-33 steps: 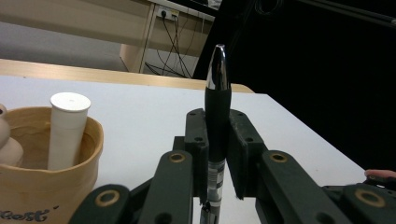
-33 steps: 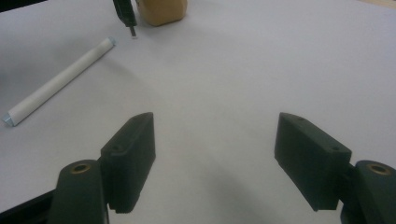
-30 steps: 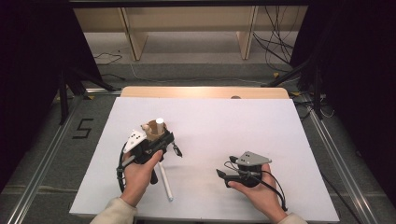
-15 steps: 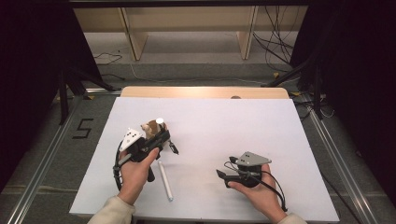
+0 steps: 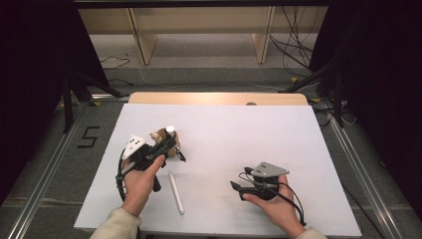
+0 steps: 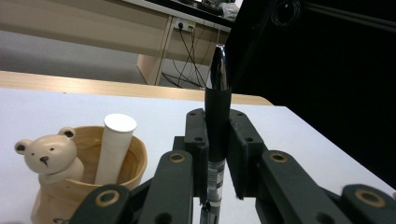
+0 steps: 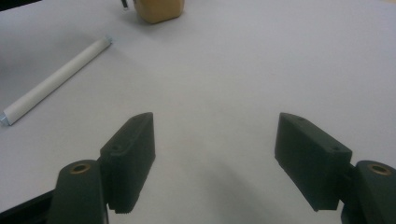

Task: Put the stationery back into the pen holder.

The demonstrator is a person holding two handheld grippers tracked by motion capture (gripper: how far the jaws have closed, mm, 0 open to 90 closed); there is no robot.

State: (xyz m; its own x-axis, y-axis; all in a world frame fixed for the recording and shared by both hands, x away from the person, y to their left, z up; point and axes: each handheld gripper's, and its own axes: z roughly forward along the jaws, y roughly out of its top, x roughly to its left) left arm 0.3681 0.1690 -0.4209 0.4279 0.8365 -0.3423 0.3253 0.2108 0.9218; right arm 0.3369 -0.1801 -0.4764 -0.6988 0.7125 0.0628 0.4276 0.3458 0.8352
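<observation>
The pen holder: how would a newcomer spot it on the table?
On the white table, look just ahead of the left gripper. The pen holder is a tan wooden cup with a bear figure on its rim and a white tube standing inside.

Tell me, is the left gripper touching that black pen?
Touching. In the left gripper view the left gripper has both jaws pressed flat against the black pen, which stands upright between them with no gap on either side.

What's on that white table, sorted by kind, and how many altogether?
Pen holders, wooden with a bear: 1
White pens: 2, one in the holder, one lying on the table
Black pens, clamped in the left hand-held gripper: 1
Total: 4
</observation>
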